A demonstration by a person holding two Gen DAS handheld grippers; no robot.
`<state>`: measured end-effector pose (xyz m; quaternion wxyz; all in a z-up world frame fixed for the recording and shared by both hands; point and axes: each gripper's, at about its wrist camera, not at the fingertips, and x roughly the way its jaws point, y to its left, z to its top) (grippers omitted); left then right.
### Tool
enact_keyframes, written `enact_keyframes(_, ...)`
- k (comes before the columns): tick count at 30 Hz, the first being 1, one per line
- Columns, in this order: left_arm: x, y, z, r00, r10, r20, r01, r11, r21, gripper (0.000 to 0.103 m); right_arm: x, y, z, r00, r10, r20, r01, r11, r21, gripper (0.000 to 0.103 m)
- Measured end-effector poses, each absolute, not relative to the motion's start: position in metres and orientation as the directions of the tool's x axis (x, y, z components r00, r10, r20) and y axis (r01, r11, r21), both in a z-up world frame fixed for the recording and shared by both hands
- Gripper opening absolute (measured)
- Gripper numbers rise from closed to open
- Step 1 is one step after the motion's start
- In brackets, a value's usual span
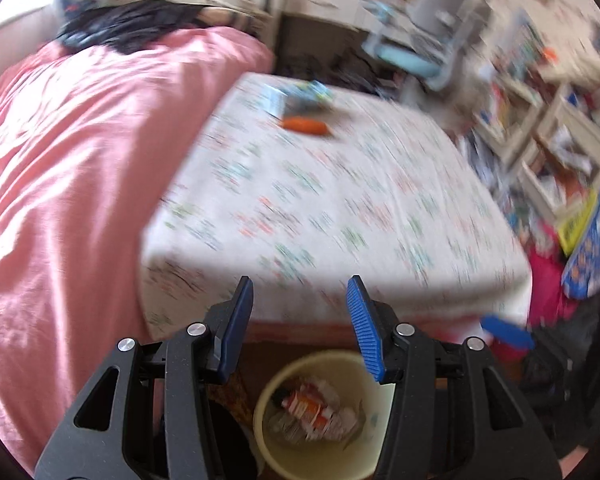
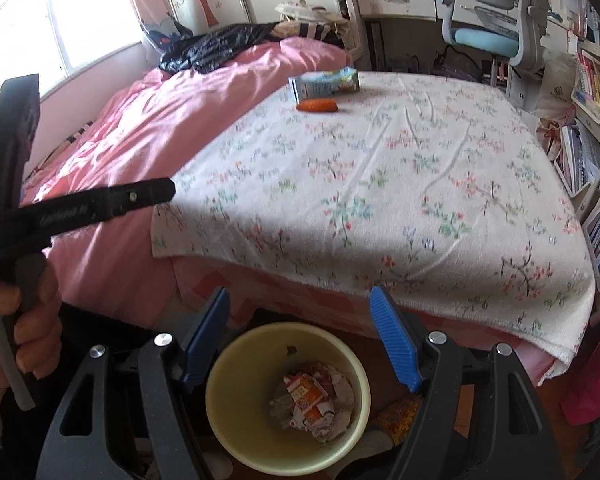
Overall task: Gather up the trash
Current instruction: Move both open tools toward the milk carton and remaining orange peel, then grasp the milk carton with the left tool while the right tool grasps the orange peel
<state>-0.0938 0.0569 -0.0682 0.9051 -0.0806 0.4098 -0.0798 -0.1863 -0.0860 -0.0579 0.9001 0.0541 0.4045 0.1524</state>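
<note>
Floral towel (image 2: 400,184) of looped, matt cloth; pink quilt (image 2: 148,120) soft, creased fabric; cream bin (image 2: 236,400) smooth plastic holding crumpled printed paper (image 2: 312,404); ribbed blue pads (image 2: 394,336) on matt black plastic arms; black bag (image 2: 216,46) glossy film

A pale yellow round bin (image 2: 288,396) is seen standing upright on the floor just below the near edge of the bed's floral sheet (image 2: 380,184). Inside it, crumpled white paper and a crushed red-and-orange printed carton (image 2: 310,400) are piled at the bottom. Near the far edge of the sheet, a small blue-and-white carton (image 2: 326,82) is laid on its side, and an orange wrapper-like item (image 2: 317,105) is laid flat just in front of it, close beside it.
</note>
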Motion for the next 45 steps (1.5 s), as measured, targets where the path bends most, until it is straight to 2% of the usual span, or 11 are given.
enact_keyframes(4, -0.071, 0.083, -0.052, 0.697, -0.17, -0.697, -0.002, 0.971, -0.239, 0.048, -0.168, -0.085, -0.044, 0.635, 0.335, -0.696, -0.254, 0.942, 0.221, 0.074)
enact_keyframes(12, 0.018, 0.097, -0.033, 0.721, -0.16, -0.674, -0.003, 0.972, -0.234, 0.054, -0.078, -0.074, -0.022, 0.649, 0.343, -0.679, -0.318, 0.933, 0.168, 0.075)
enact_keyframes(16, 0.082, 0.092, -0.031, 0.721, -0.198, -0.664, 0.065, 0.973, -0.22, 0.057, -0.021, -0.064, -0.019, 0.66, 0.336, -0.672, -0.372, 0.923, 0.096, 0.075)
enact_keyframes(20, 0.145, 0.08, -0.029, 0.7, -0.229, -0.676, 0.18, 0.973, -0.143, 0.063, 0.032, -0.051, -0.027, 0.654, 0.333, -0.679, -0.416, 0.908, 0.046, 0.075)
enact_keyframes(24, 0.201, 0.063, -0.039, 0.648, -0.251, -0.719, 0.282, 0.956, -0.079, 0.065, 0.078, -0.037, -0.042, 0.618, 0.356, -0.701, -0.478, 0.878, 0.025, 0.075)
enact_keyframes(29, 0.262, 0.047, -0.058, 0.569, -0.299, -0.766, 0.364, 0.927, -0.091, 0.065, 0.114, -0.024, -0.06, 0.544, 0.396, -0.739, -0.569, 0.822, 0.022, 0.075)
enact_keyframes(30, 0.271, 0.044, -0.063, 0.556, -0.303, -0.774, 0.377, 0.922, -0.091, 0.065, 0.119, -0.023, -0.064, 0.524, 0.412, -0.746, -0.589, 0.808, 0.033, 0.073)
enact_keyframes(32, 0.288, 0.036, -0.07, 0.531, -0.317, -0.786, 0.407, 0.909, -0.091, 0.065, 0.125, -0.021, -0.07, 0.486, 0.432, -0.76, -0.617, 0.785, 0.051, 0.059)
enact_keyframes(34, 0.298, 0.026, -0.077, 0.504, -0.323, -0.801, 0.439, 0.894, -0.084, 0.065, 0.127, -0.023, -0.077, 0.452, 0.432, -0.781, -0.633, 0.772, 0.061, 0.037)
enact_keyframes(37, 0.31, 0.005, -0.088, 0.476, -0.299, -0.827, 0.505, 0.863, -0.022, 0.065, 0.118, -0.039, -0.079, 0.435, 0.437, -0.787, -0.634, 0.769, 0.077, 0.02)
enact_keyframes(45, 0.312, -0.048, -0.102, 0.405, -0.271, -0.873, 0.665, 0.743, 0.078, 0.069, 0.08, -0.103, -0.079, 0.419, 0.46, -0.783, -0.547, 0.816, 0.187, 0.02)
